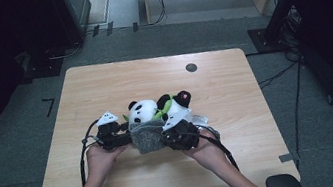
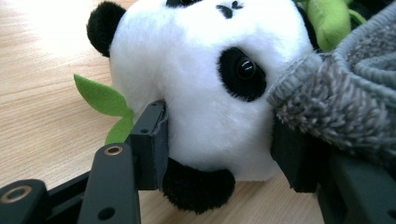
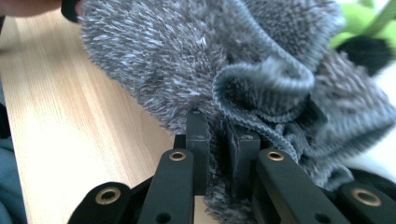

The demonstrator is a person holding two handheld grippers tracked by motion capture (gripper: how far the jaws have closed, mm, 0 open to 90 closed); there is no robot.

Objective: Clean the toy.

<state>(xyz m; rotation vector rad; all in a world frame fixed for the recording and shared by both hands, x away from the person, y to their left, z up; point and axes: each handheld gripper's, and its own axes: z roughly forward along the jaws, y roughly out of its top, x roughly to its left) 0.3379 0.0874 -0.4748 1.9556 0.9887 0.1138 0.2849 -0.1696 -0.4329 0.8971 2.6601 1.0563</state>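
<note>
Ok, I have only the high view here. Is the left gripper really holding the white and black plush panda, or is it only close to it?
Observer: It is holding it. In the left gripper view, the left gripper has the head of the white and black plush panda between its jaws, with both pads against the head.
Operator: And what does the right gripper hold?
Observer: In the right gripper view, the right gripper is shut on a fold of the grey fuzzy knitted cloth.
Operator: Is the cloth over the panda's face?
Observer: No. In the left gripper view its ribbed edge lies beside the panda's eye, and the face is uncovered.
</note>
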